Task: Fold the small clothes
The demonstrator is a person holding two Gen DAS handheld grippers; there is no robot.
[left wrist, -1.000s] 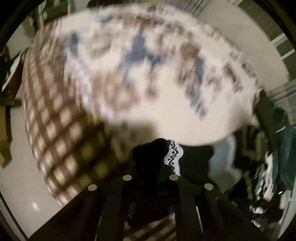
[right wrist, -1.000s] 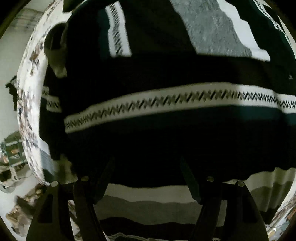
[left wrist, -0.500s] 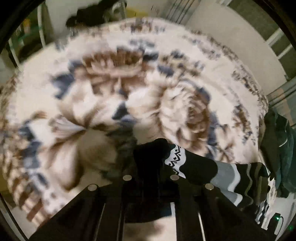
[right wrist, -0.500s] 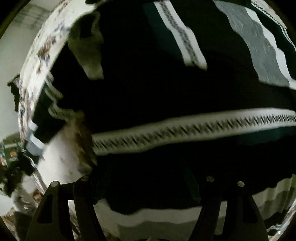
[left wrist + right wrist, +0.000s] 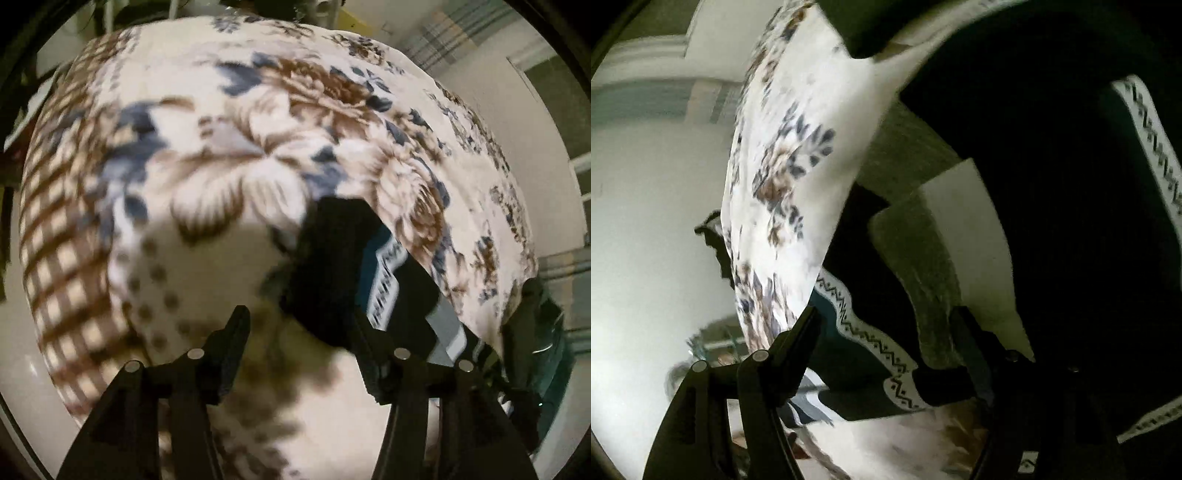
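Note:
A dark knitted sweater point(image 5: 332, 273) with white zigzag bands, teal and grey stripes lies on a floral blanket point(image 5: 221, 166). My left gripper point(image 5: 301, 332) hovers over the blanket with its jaws opening. The sweater's black sleeve end lies just ahead of it, by the right finger, and no pad presses on it. In the right wrist view the sweater point(image 5: 1052, 221) fills the right side, with its grey and white stripes folded over. My right gripper point(image 5: 886, 325) stands open low over that cloth, fingers wide apart, near the garment's edge on the blanket point(image 5: 783, 166).
A heap of dark green clothes point(image 5: 535, 332) sits at the blanket's right edge. The checked border of the blanket point(image 5: 62, 258) drops to a pale floor point(image 5: 14, 350) on the left. A pale wall point(image 5: 646, 221) lies beyond the bed edge.
My left gripper, earlier shut on the black sleeve end, has opened and let it go onto the blanket. My right gripper swung toward the sweater's edge, bringing the blanket into view.

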